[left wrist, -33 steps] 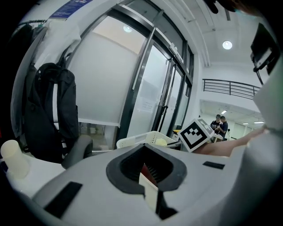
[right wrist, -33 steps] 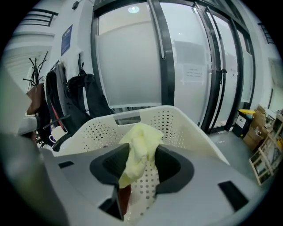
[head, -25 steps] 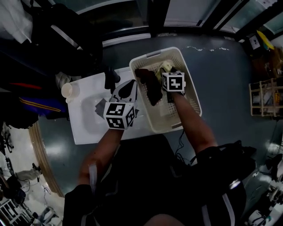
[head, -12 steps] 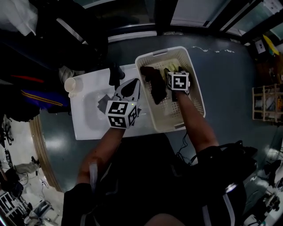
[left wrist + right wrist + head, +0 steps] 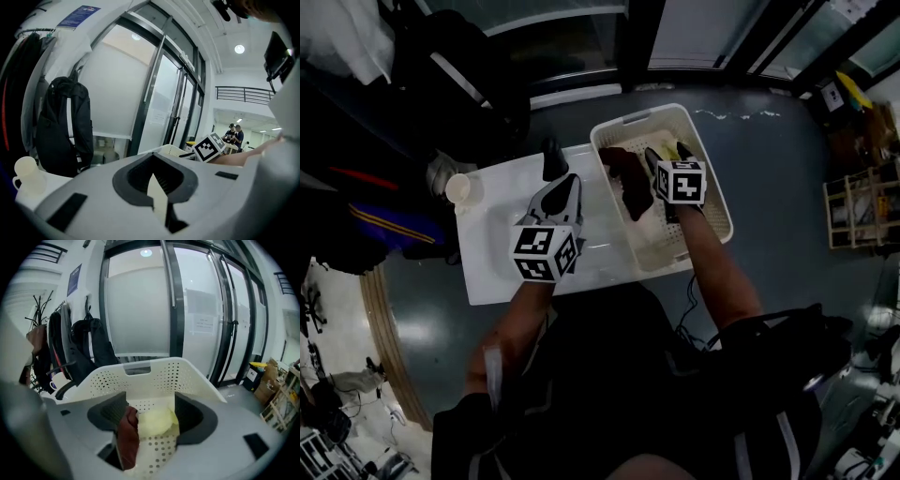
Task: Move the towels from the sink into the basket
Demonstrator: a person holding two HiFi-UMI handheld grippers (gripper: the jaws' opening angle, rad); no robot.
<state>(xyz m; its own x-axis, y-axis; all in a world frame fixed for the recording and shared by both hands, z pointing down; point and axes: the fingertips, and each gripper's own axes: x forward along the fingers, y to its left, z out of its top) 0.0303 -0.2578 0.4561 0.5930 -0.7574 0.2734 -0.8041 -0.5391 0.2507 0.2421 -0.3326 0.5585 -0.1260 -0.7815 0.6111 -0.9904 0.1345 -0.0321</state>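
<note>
A white perforated basket [image 5: 643, 116] [image 5: 140, 365] stands right of the white sink [image 5: 492, 274]. A dark red towel [image 5: 625, 178] [image 5: 127, 437] lies in it along the left wall, beside a pale yellow towel [image 5: 157, 422]. My right gripper [image 5: 668, 157] [image 5: 150, 405] hovers inside the basket. Its jaws are opening wide. Both towels show below the gap and the pads press on nothing. My left gripper [image 5: 562, 192] [image 5: 152, 177] hangs over the sink's right part, jaws shut with nothing between them. Any towel in the sink is hidden under it.
A white cup [image 5: 462, 188] [image 5: 28, 175] stands at the sink unit's far left corner, and a dark faucet [image 5: 551, 157] rises at its back edge. A black backpack [image 5: 63, 123] hangs by the glass doors behind. Shelving [image 5: 861, 208] stands far right on the grey floor.
The right gripper's jaws have spread and let go of the dark red towel, which now lies in the basket. The left gripper shifted slightly over the sink, covering the grey cloth seen earlier.
</note>
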